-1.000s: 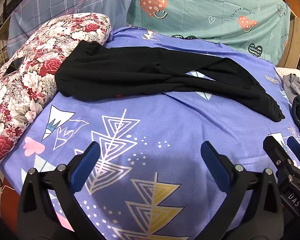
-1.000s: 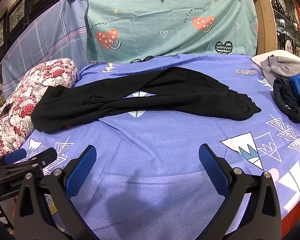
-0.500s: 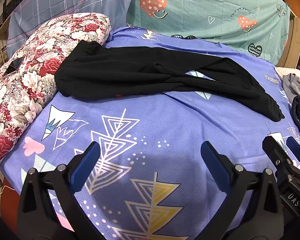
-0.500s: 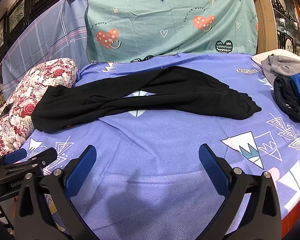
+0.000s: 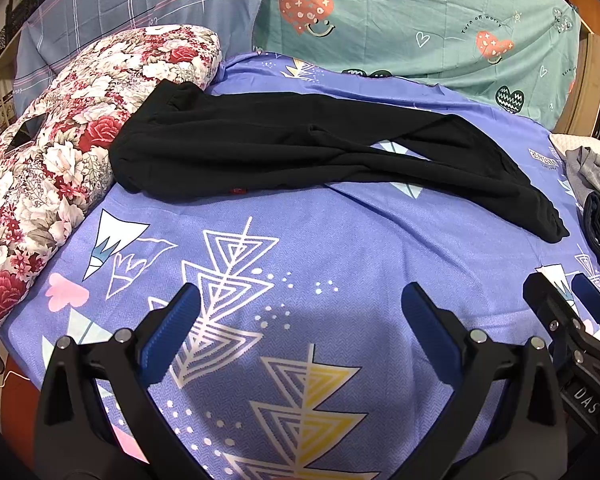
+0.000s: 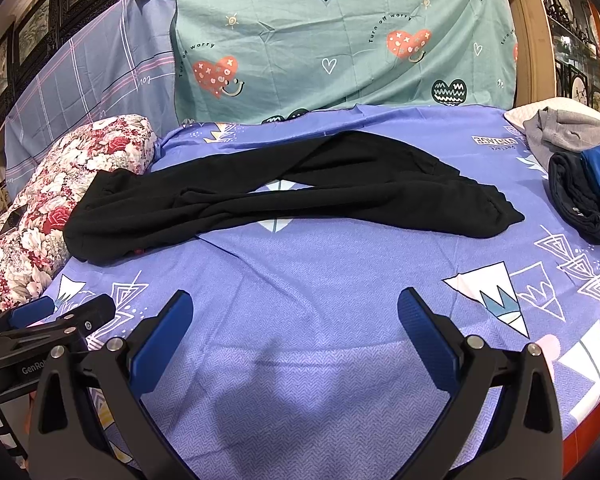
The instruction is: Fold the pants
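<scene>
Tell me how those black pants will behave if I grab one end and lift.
The black pants lie limp and creased, legs crossed, so they'll likely sag and drape. The fabric looks thin, probably light. One end rests against the floral pillow, so it may drag there.

Black pants [image 5: 284,140] of soft, matt knit cloth lie on a bed sheet [image 5: 340,256] of smooth purple woven cotton with a fine herringbone texture. A floral quilt [image 5: 40,152] looks padded and matt. The teal hanging sheet [image 6: 340,40] is thin, creased cotton. Both grippers, left [image 5: 300,312] and right [image 6: 294,314], are matt black plastic with silver metal rivets; their fingers [image 6: 424,336] carry ribbed blue rubbery pads.
</scene>
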{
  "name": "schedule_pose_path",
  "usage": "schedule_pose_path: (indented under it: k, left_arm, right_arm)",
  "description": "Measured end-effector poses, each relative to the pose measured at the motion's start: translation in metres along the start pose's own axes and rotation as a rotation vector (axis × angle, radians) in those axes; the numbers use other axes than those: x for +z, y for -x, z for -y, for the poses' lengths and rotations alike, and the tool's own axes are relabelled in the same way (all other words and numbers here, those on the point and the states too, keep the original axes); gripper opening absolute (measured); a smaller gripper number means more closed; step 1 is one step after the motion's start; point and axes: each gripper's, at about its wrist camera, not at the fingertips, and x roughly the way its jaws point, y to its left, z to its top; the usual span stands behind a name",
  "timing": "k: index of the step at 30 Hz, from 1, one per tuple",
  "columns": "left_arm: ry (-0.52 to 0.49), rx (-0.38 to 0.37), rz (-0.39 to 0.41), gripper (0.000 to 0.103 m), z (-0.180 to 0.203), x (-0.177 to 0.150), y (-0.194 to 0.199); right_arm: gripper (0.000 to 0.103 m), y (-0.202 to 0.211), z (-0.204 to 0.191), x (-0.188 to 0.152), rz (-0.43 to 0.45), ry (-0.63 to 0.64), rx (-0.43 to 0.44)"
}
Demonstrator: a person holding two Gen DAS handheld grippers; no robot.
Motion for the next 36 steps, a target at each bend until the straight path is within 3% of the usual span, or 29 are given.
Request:
schedule_pose_path:
  k: [17,23,25,29,33,36]
  left_arm:
    - [0.022,-0.013,-0.023,0.101,0.000,0.002,-0.006]
    - [0.056,-0.107,-0.110,0.101,-0.011,0.008,-0.028]
    - [0.056,-0.144,-0.138,0.101,-0.017,0.011,-0.038]
    - [0.094,-0.140,-0.155,0.101,-0.038,0.021,-0.057]
    - [0.175,-0.106,-0.125,0.101,-0.068,0.037,-0.074]
    - [0.241,-0.035,-0.109,0.101,-0.090,0.047,-0.086]
  right_arm:
    - [0.102,-0.004,-0.003,0.000,-0.014,0.004,0.002]
    - [0.102,-0.020,0.008,0.008,-0.066,-0.001,0.000]
    - [0.102,-0.027,0.021,0.014,-0.089,-0.017,-0.013]
    - [0.102,-0.044,0.066,0.031,-0.161,-0.069,-0.069]
    - [0.102,-0.058,0.123,0.051,-0.220,-0.156,-0.153]
    - [0.102,-0.067,0.170,0.062,-0.241,-0.224,-0.261]
